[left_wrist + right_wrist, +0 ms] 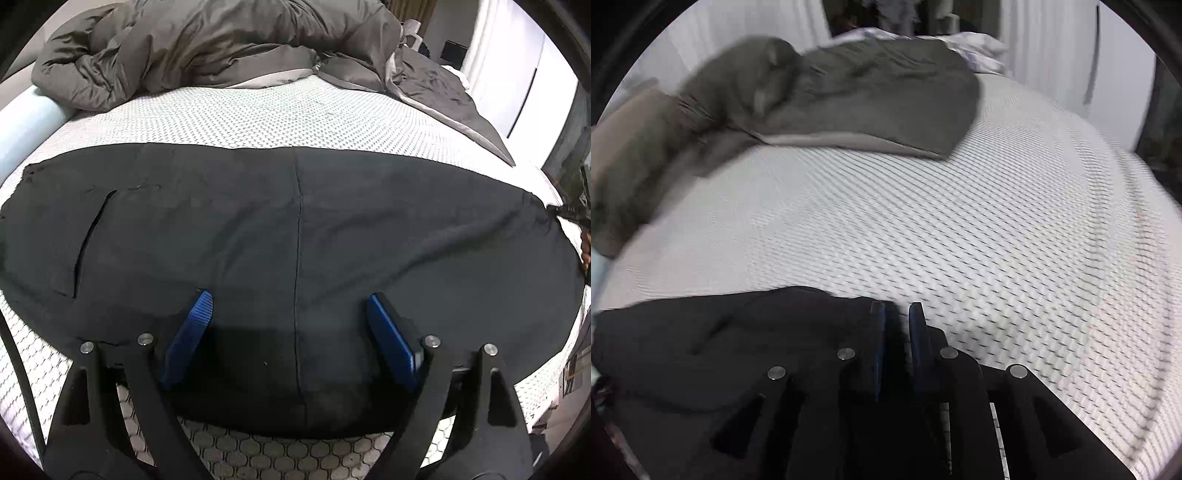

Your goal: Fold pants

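The left gripper [286, 299], a black linkage frame with 2 blue ribbed pads [190, 334], has its jaws spread wide apart, nothing between them. Its fingers point forward and slightly down, the 2 black arms of the frame rising from the bottom of the left wrist view with silver pivot pins showing.

The right gripper [897, 314], of the same black frame and blue pads [916, 343], has its jaws drawn close together, only a narrow gap between the pads, pinching dark cloth. The view is blurred.
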`<state>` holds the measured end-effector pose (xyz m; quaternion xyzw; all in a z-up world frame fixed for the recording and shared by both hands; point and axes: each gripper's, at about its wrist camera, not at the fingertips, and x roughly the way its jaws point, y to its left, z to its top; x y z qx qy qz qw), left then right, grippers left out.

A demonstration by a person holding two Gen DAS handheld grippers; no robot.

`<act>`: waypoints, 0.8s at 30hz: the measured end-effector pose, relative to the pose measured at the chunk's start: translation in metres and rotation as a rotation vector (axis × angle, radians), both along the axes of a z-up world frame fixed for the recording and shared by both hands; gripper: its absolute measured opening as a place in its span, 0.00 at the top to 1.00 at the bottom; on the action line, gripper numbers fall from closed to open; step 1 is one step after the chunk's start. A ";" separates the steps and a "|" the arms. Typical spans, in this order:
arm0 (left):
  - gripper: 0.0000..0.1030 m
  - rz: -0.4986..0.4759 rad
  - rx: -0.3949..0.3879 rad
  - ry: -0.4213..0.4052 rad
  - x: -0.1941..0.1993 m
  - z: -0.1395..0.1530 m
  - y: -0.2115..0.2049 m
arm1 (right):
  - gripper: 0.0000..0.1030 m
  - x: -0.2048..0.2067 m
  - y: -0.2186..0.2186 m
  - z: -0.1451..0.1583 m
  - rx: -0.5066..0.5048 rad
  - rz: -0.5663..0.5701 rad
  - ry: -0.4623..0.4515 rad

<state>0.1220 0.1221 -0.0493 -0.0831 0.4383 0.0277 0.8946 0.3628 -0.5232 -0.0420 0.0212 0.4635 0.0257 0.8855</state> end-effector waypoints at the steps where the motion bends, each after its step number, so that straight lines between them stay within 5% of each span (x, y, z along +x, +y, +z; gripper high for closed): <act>1: 0.19 0.008 0.001 0.005 -0.002 0.004 0.000 | 0.85 -0.003 -0.001 0.003 -0.001 -0.014 -0.010; 2: 0.19 0.009 0.000 0.005 -0.005 0.008 -0.002 | 0.78 -0.014 -0.002 0.014 0.012 -0.024 -0.049; 5: 0.18 -0.041 0.010 -0.027 -0.018 0.023 -0.015 | 0.34 -0.069 0.009 0.051 0.040 0.042 -0.204; 7: 0.02 -0.098 0.027 -0.030 -0.021 0.030 -0.038 | 0.32 -0.103 0.028 0.064 0.058 0.137 -0.244; 9: 0.01 -0.169 0.021 -0.046 -0.022 0.031 -0.064 | 0.19 -0.139 0.055 0.064 0.056 0.222 -0.228; 14: 0.01 -0.366 0.035 -0.043 -0.006 0.016 -0.152 | 0.17 -0.183 0.134 0.030 0.068 0.373 -0.169; 19: 0.01 -0.363 0.027 0.013 0.006 -0.010 -0.170 | 0.17 -0.191 0.198 -0.017 0.024 0.492 -0.090; 24: 0.01 -0.332 0.077 -0.009 -0.018 -0.015 -0.133 | 0.17 -0.202 0.157 -0.033 -0.158 0.464 -0.148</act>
